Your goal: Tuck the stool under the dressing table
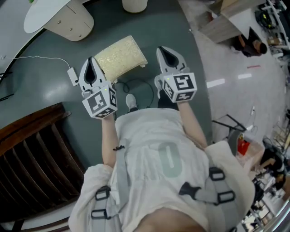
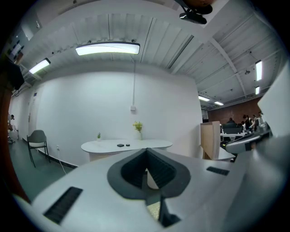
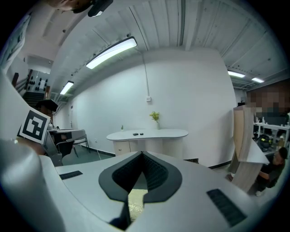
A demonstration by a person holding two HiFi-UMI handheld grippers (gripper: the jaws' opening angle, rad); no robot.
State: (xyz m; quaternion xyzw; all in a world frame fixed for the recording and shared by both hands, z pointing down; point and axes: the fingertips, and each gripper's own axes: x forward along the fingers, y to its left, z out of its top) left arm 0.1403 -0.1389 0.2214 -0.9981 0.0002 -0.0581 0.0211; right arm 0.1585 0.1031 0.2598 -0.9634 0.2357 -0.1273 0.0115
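The stool has a cream, speckled cushion and stands on the grey floor just ahead of both grippers. The dressing table has a white oval top on a pale wood base; it is at the upper left, apart from the stool. My left gripper is shut and empty, hovering by the stool's left edge. My right gripper is shut and empty too, just off the stool's right end. Through the shut jaws a sliver of the stool shows below. The dressing table stands farther off against the white wall.
A dark slatted wooden piece fills the lower left. A white cable with an adapter and a black cable loop lie on the floor. A white round container stands beyond the stool. Wooden panels lean at the upper right.
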